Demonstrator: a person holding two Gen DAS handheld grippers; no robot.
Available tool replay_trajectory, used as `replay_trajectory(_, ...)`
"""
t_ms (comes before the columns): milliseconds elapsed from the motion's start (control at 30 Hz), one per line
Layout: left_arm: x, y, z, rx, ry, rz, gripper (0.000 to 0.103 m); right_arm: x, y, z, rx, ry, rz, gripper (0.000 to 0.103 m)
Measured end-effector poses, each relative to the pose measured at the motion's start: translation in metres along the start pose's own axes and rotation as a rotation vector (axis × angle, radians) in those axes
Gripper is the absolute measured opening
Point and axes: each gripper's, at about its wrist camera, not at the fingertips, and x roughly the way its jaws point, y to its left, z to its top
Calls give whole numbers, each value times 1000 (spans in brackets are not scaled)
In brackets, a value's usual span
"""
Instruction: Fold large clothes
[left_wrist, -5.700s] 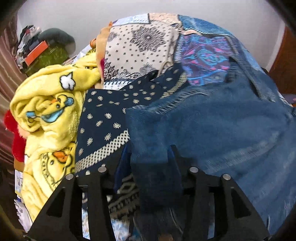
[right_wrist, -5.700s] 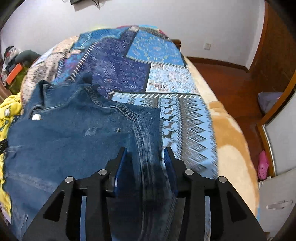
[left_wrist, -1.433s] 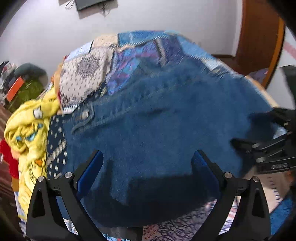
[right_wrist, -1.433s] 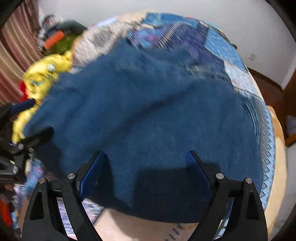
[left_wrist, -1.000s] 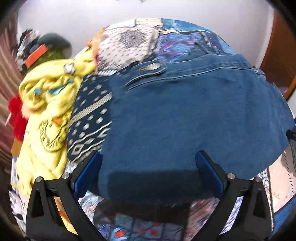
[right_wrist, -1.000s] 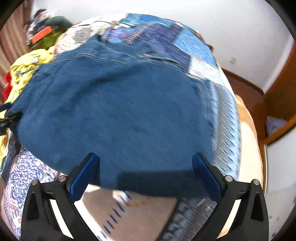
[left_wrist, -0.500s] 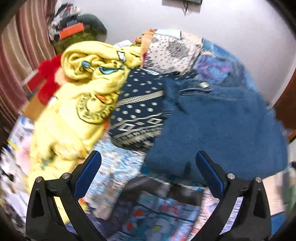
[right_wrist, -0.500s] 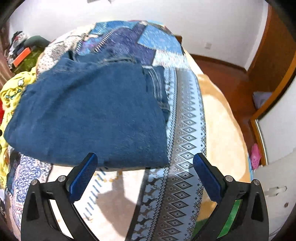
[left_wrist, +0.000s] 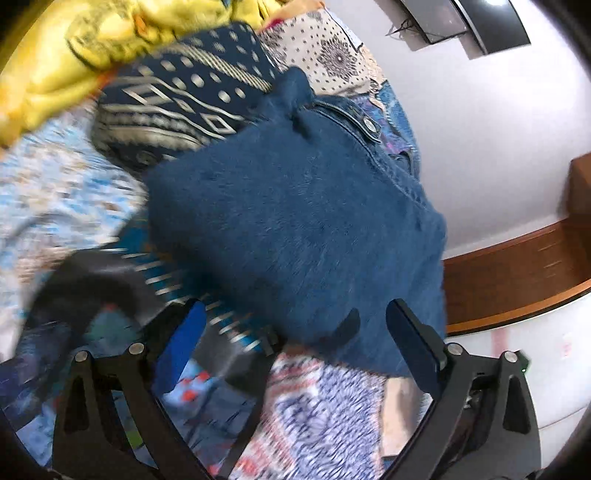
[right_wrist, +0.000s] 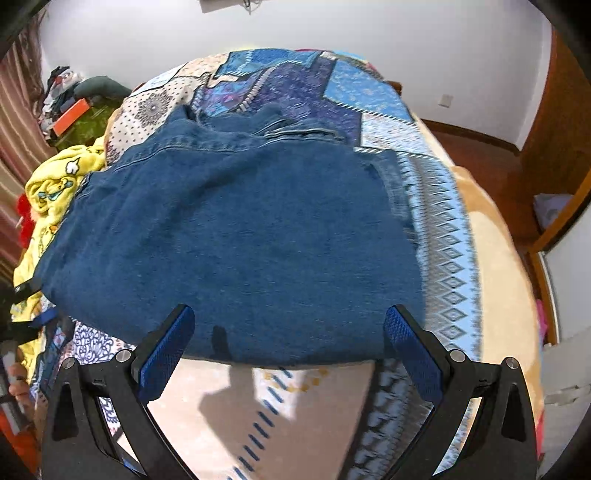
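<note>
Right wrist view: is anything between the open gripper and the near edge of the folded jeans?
Nothing visible. The right gripper is open just short of the jeans, with only bare patterned bedspread below. The yellow blanket lies off to the side.

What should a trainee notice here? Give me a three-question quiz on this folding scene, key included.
1. True or false: the right gripper is clamped on the denim garment.
2. Which garment lies nearest the yellow duck-print blanket? A) the navy patterned cloth B) a white towel C) a red sock
3. Fill in: the left gripper has its fingers ____.

Key: 1. False, its fingers are spread and grip nothing. 2. A. 3. open.
</note>
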Motion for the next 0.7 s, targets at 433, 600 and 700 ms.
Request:
replay_trajectory(433,43,-17,39,31,17,-10,54,0,14,1,-5,30,28,102)
replay_trajectory(600,2,-42,31,103,-48,-11,33,-14,28,6,-47,16,14,102)
replay_trajectory(700,-25,-73,25,214,-117,-10,21,-24,39,10,-65,-1,21,102)
